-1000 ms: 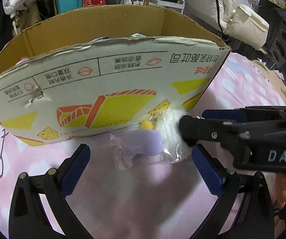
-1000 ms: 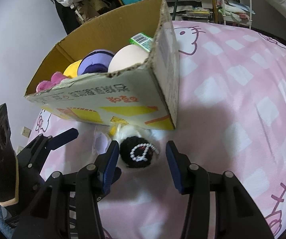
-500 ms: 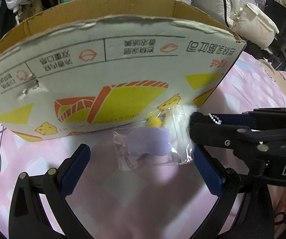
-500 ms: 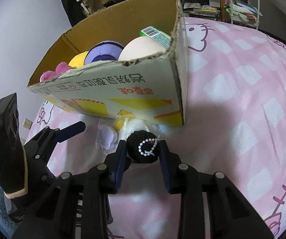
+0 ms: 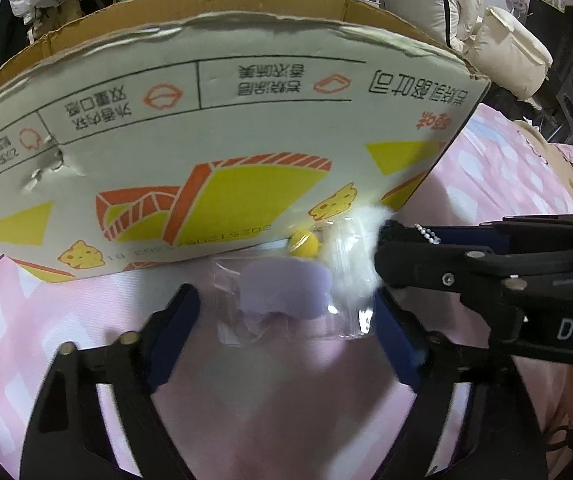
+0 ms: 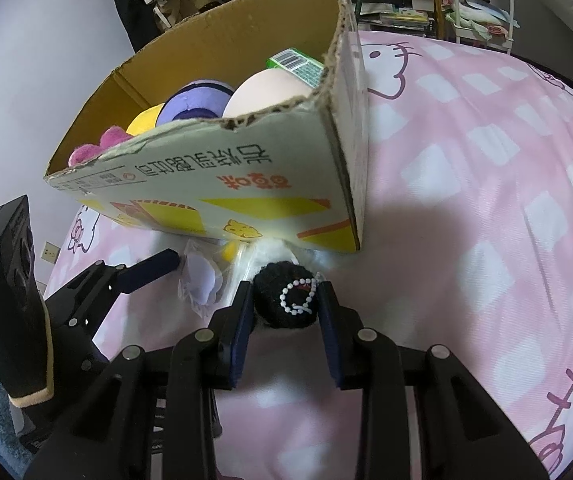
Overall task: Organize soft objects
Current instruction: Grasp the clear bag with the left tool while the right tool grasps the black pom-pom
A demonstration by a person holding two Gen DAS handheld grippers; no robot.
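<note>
A cardboard box [image 6: 222,184] stands on the pink bed sheet [image 6: 486,208] and holds several plush toys [image 6: 198,100]. In front of it lies a black-and-white plush toy with a bead chain [image 6: 290,300]. My right gripper [image 6: 286,312] is shut on its black part. Beside it lies a clear bag with a lilac soft piece [image 5: 286,288] and a yellow ball [image 5: 304,244]. My left gripper [image 5: 286,328] is open around that bag, low over the sheet. The right gripper's fingers [image 5: 446,264] reach in from the right in the left wrist view, by the white fluff [image 5: 358,256].
The box wall [image 5: 214,152] rises right behind the bag and the toy. A green carton [image 6: 296,64] sits in the box's far corner. Shelves and clutter [image 6: 406,8] stand beyond the bed. The pink sheet stretches to the right of the box.
My right gripper has closed on the black plush toy, which stood free between its open fingers a second ago. My left gripper has moved closer to the clear bag and the box.
</note>
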